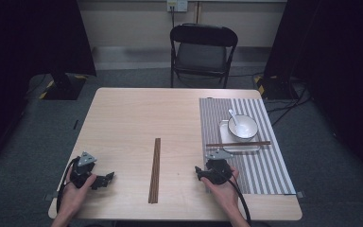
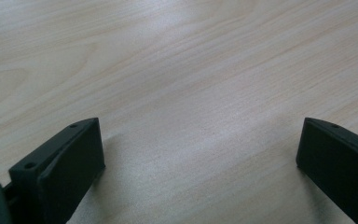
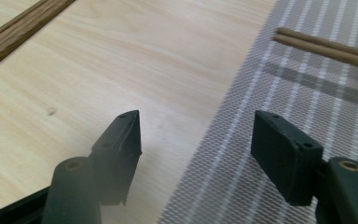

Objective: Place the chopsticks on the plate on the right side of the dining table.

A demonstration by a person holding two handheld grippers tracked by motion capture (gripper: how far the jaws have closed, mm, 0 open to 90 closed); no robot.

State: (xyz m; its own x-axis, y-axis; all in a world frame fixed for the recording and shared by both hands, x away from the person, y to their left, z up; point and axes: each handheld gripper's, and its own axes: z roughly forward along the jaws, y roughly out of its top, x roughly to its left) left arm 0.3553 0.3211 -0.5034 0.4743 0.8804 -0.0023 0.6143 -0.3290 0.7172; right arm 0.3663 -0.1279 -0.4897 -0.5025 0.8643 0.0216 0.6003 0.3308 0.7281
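**Two grippers at rest on the near edge, table set beyond**

Nearest the person, two hands hold two grippers low over the table [image 1: 123, 118]; the left gripper [image 1: 105, 178] sits by the near left corner, its jaws spread wide with bare wood between them, gripping nothing; the right gripper [image 1: 199, 172] rests near the front edge at the inner border of the striped placemat [image 1: 260, 170], its jaws also apart and empty, one over wood and one over the mat's weave in the right gripper view; between the two grippers, well apart from both, lies one long wooden strip [image 1: 155, 170], running from near to far along the table's middle; the same strip crosses the top left corner of the right gripper view [image 3: 18, 35]

Farther along the mat, one pair of chopsticks [image 1: 238, 143] lies crosswise on the near edge of one pale rectangular tray [image 1: 227, 144]; in the right gripper view the two sticks [image 3: 326, 46] lie side by side, touching; on the tray stands one white bowl [image 1: 242, 127], with one white spoon [image 1: 232, 116] leaning in it, handle toward the far left

Beyond the table stands one black folding chair [image 1: 203, 47], facing the table, with a wall behind it
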